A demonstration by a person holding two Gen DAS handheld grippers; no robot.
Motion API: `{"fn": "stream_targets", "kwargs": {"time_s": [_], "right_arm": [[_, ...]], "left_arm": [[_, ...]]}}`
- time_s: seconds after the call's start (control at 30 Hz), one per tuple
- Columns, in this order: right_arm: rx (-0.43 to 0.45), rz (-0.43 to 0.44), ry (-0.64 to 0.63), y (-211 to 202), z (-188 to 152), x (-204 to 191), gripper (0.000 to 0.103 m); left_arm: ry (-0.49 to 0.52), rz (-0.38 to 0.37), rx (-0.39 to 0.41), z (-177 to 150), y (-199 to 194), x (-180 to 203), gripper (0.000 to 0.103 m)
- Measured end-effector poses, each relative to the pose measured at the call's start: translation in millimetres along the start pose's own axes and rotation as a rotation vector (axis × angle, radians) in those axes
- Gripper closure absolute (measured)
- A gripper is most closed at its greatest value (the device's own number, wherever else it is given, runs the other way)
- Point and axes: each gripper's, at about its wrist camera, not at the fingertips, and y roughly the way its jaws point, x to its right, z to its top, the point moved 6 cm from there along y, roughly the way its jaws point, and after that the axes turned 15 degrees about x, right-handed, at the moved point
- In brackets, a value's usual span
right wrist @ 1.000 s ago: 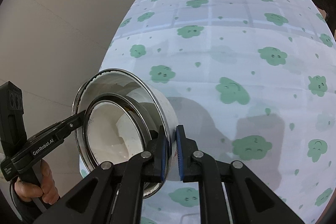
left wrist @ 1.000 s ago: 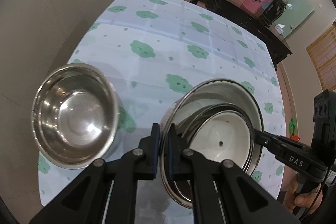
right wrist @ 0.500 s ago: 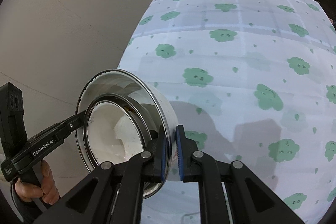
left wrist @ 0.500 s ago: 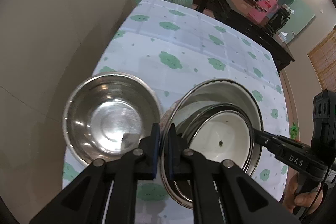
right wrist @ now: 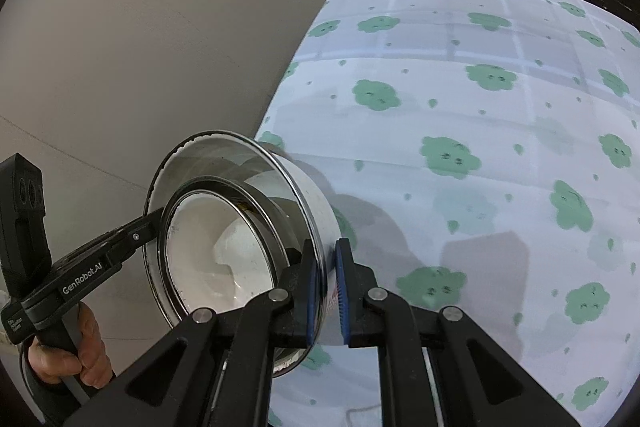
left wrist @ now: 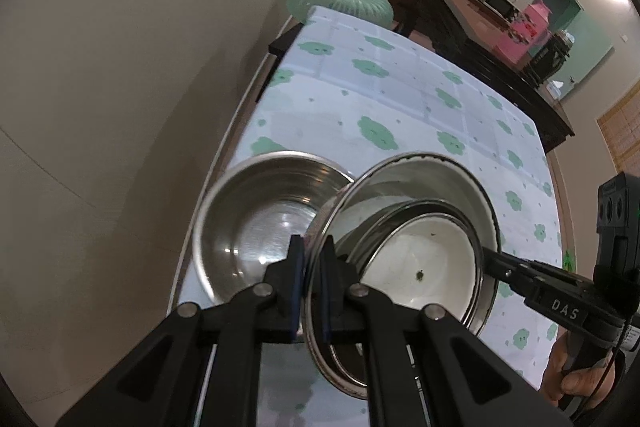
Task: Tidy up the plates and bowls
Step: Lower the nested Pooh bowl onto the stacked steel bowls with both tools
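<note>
1. From the left gripper's camera, the job looked partly done. A white-lined bowl (left wrist: 420, 263) already sat nested inside a bigger steel bowl (left wrist: 452, 179), and that pair hung tilted in the air between the two tools. An empty steel bowl (left wrist: 256, 219) sat alone on the flowered tablecloth (left wrist: 400, 99), just left of the fingers and partly under the carried rim. My guess was that the pair still had to go into it or beside it. The left gripper (left wrist: 310, 283) was pinched nearly closed on the near rim of the bigger bowl, the thin steel edge running up between its pads. The right gripper (left wrist: 490, 259) reached in from the far side and met the opposite rim.

2. From the right gripper's camera, the right gripper (right wrist: 326, 291) was clamped narrowly on the bigger bowl's wall (right wrist: 312, 203), one finger inside and one outside. The white-lined bowl (right wrist: 212, 247) lay just left of the fingers. The left gripper (right wrist: 154, 223) held the far rim. The empty bowl was out of sight here.
</note>
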Motion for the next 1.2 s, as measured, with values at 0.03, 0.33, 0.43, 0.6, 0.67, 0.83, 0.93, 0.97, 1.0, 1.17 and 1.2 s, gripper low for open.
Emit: {"fn": "stream_targets", "kwargs": {"time_s": [0.03, 0.33, 0.43, 0.6, 0.67, 0.83, 0.93, 0.97, 1.0, 1.17, 1.2], "right_arm": [[-0.001, 0.005, 0.001, 1.8, 0.5, -2.9, 0.094], [-0.012, 0.022, 0.032, 28.8, 6.0, -11.3, 0.095], [-0.003, -0.003, -0.002, 32.0, 10.8, -17.0, 0.095], [-0.007, 0.012, 0.016, 39.1, 18.6, -18.2, 0.095], [-0.010, 0.017, 0.019, 41.6, 21.0, -20.6, 0.095], [-0.047, 0.037, 0.022, 56.8, 19.3, -28.0, 0.095], [-0.085, 0.045, 0.036, 70.0, 10.8, -28.5, 0.095], [-0.101, 0.048, 0.047, 74.8, 6.3, -26.7, 0.095], [-0.120, 0.053, 0.063, 79.8, 1.6, -24.2, 0.095], [-0.148, 0.058, 0.066, 88.4, -4.3, -23.6, 0.095], [-0.151, 0.060, 0.069, 89.0, -4.3, -23.3, 0.095]], "left_arm": [[-0.002, 0.006, 0.000, 0.6, 0.2, -3.3, 0.099], [-0.052, -0.001, -0.021, 4.5, 20.2, -25.9, 0.098], [-0.041, 0.010, -0.020, 10.3, 24.9, -27.7, 0.098], [-0.051, 0.013, -0.024, 19.1, 33.6, -34.6, 0.097], [-0.062, 0.016, -0.026, 22.1, 36.7, -39.0, 0.096], [-0.073, 0.034, -0.020, 28.1, 39.6, -49.9, 0.093], [-0.074, 0.046, -0.033, 24.7, 44.8, -54.7, 0.092], [-0.075, 0.052, -0.042, 21.3, 47.7, -56.4, 0.092], [-0.075, 0.062, -0.050, 18.6, 50.3, -58.2, 0.092], [-0.072, 0.079, -0.065, 15.2, 56.4, -62.1, 0.092], [-0.069, 0.082, -0.065, 15.0, 57.0, -61.9, 0.092]]}}
